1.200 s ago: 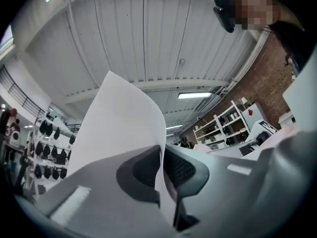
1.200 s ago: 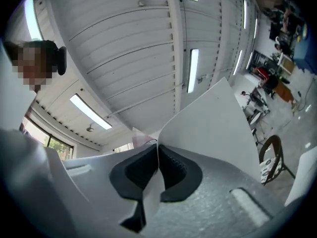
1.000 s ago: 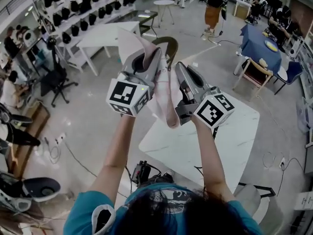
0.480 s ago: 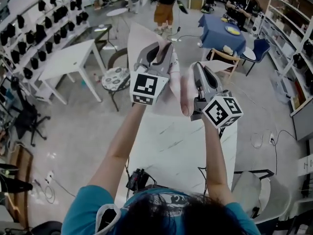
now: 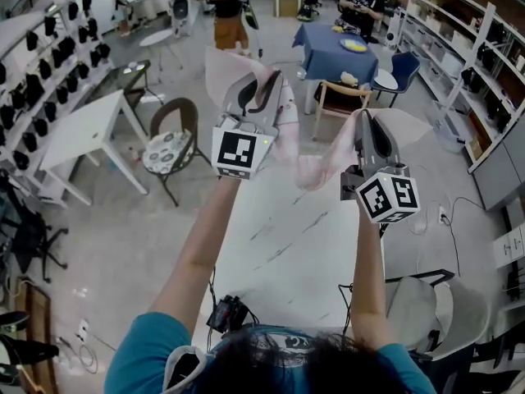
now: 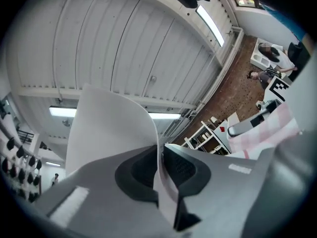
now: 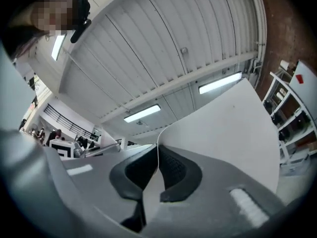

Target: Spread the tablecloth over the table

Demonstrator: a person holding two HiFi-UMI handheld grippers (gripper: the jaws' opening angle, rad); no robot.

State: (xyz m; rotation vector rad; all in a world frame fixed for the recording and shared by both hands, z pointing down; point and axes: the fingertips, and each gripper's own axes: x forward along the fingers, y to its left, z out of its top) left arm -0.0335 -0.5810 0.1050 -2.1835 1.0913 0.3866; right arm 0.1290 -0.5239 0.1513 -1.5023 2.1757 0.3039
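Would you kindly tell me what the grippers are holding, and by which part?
The tablecloth: left gripper and right gripper each pinch its edge, cloth sagging between them.

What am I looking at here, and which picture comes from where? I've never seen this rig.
No robot: a person holds a two-jaw gripper in each hand; the marked cubes are part of them. The head view looks down from the person's head; the other two cameras ride on the grippers, looking along their jaws toward the ceiling. The left gripper and right gripper each pinch the pale pink tablecloth, held up above the white table; no cloth lies on it yet.
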